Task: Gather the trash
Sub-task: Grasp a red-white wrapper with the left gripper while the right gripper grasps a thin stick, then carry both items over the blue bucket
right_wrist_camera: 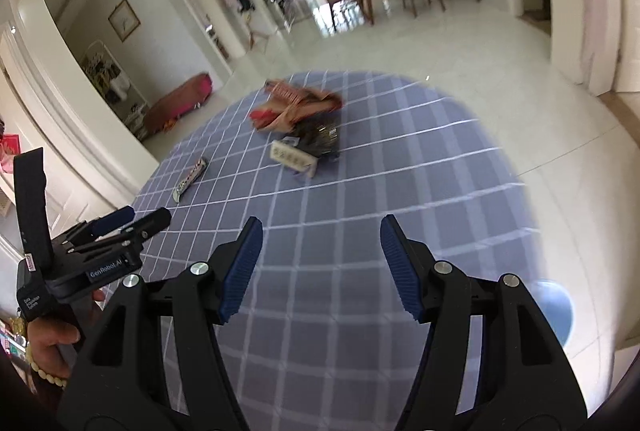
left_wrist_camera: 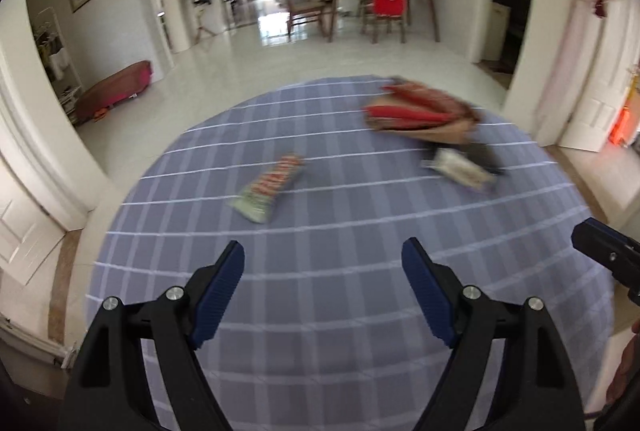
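Trash lies on a round table with a blue checked cloth. A flat red-and-green wrapper lies left of centre. A crumpled red-and-brown bag sits at the far side, with a dark wrapper and a white packet against it. My left gripper is open and empty, a little short of the flat wrapper; it also shows in the right wrist view. My right gripper is open and empty, well short of the pile.
A blue bin stands on the floor right of the table. White tiled floor surrounds the table. Dining chairs and a table stand far back. A low red bench stands by the left wall.
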Action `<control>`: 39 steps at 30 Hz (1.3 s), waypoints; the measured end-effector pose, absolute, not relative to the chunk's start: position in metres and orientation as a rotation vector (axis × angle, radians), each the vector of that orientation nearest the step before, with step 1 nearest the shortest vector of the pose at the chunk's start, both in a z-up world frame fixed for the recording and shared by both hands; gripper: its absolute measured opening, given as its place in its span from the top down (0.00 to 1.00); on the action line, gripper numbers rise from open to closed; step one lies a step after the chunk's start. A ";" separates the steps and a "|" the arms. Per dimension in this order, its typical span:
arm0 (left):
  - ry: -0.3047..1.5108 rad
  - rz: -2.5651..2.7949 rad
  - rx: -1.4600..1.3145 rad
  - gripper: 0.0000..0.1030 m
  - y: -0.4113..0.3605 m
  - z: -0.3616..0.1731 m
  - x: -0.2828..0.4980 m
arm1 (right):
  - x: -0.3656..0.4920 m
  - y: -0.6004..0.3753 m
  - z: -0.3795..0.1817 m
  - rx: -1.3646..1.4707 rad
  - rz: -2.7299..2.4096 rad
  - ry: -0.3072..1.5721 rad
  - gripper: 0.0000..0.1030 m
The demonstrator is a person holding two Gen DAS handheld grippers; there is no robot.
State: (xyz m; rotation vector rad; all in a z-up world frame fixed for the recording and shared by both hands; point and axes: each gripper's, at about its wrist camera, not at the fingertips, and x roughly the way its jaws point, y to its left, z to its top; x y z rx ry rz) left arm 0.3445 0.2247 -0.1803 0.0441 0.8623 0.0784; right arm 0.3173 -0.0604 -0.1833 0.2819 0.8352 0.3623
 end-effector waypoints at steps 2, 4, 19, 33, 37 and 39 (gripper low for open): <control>0.876 0.086 0.045 0.23 0.240 -0.186 0.357 | 0.336 -0.045 -0.190 0.268 0.364 0.859 0.41; 0.878 0.091 0.059 0.23 0.250 -0.190 0.369 | 0.351 -0.028 -0.198 0.249 0.355 0.876 0.41; 0.922 0.030 0.090 0.91 0.260 -0.217 0.420 | 0.409 0.022 -0.216 0.049 0.236 0.887 0.55; 0.862 -0.087 -0.008 0.97 0.217 -0.188 0.378 | 0.377 -0.020 -0.218 0.181 0.311 0.879 0.95; 0.844 -0.131 0.005 0.97 0.186 -0.175 0.363 | 0.360 -0.036 -0.212 0.230 0.335 0.870 0.95; 0.835 -0.157 0.008 0.97 0.166 -0.169 0.352 | 0.346 -0.048 -0.204 0.256 0.341 0.851 0.95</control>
